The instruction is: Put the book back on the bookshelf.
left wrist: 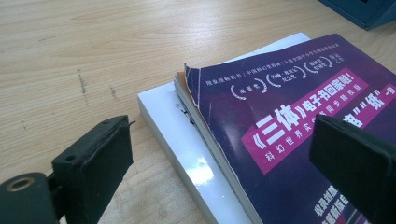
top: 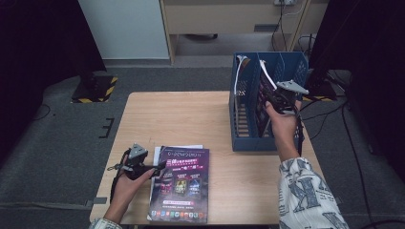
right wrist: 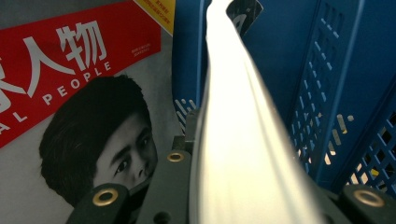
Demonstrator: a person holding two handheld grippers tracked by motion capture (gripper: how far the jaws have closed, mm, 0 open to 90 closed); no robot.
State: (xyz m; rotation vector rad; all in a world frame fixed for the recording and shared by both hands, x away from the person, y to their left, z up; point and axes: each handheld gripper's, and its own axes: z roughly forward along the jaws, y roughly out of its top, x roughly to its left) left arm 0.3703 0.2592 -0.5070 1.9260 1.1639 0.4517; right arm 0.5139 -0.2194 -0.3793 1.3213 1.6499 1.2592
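A pale wooden worktop (top: 191, 119) stands on grey floor (top: 62, 143); a yellow-black striped base (top: 95, 89) sits beyond its far-left corner.

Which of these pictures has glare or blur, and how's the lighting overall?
High view: dim, dark at both sides, light falls on the pale wooden table. Left gripper view: sharp, with a glare patch on the glossy white book under the purple paperback. Right gripper view: the thin magazine held in the right gripper is washed out and blurred, too close for focus; the blue plastic file rack behind is clearer.

Two magazines (top: 267, 93) in one blue rack (top: 248, 138), two books (top: 180, 183) stacked on the table
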